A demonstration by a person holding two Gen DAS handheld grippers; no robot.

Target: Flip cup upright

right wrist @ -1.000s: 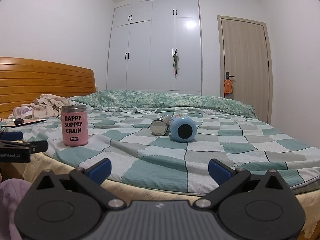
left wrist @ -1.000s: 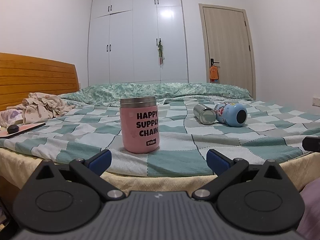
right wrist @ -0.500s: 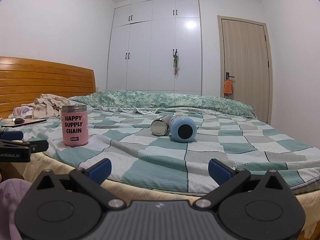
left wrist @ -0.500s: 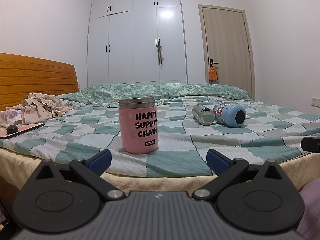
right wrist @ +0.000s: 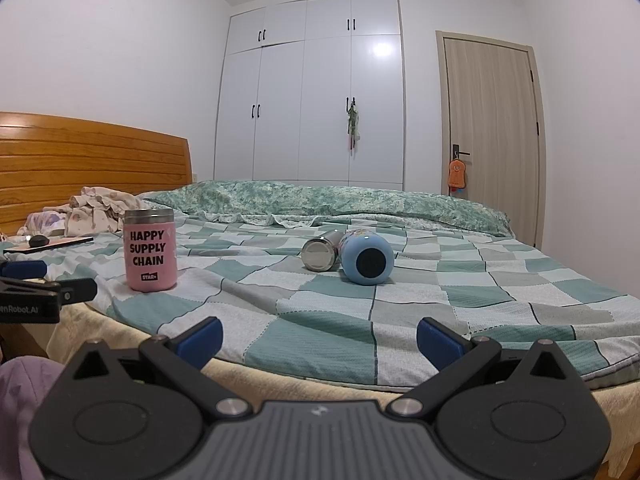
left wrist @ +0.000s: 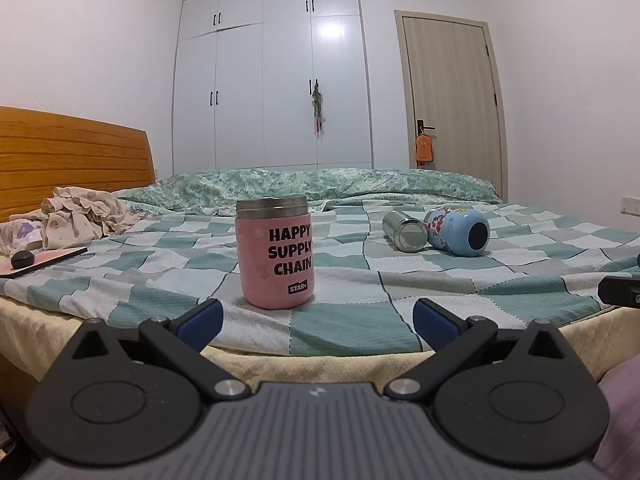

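Observation:
A pink cup (left wrist: 275, 253) with black lettering and a steel rim stands upright on the checked bed cover; it also shows in the right wrist view (right wrist: 150, 249). A steel cup (left wrist: 404, 231) and a blue printed cup (left wrist: 460, 231) lie on their sides, side by side, further right; in the right wrist view the steel cup (right wrist: 319, 255) and blue cup (right wrist: 368, 256) point their ends at me. My left gripper (left wrist: 316, 316) is open and empty at the bed's near edge, in front of the pink cup. My right gripper (right wrist: 318, 338) is open and empty, short of the lying cups.
The bed (left wrist: 500, 280) has a wooden headboard (left wrist: 72, 156) at left, crumpled clothes (left wrist: 80, 212) and a flat board with a black knob (left wrist: 24, 260). A folded quilt (right wrist: 328, 200) lies along the far side. White wardrobe and a door stand behind.
The left wrist view has shifted slightly; the pink cup sits a touch further left and lower. The right gripper has not visibly moved.

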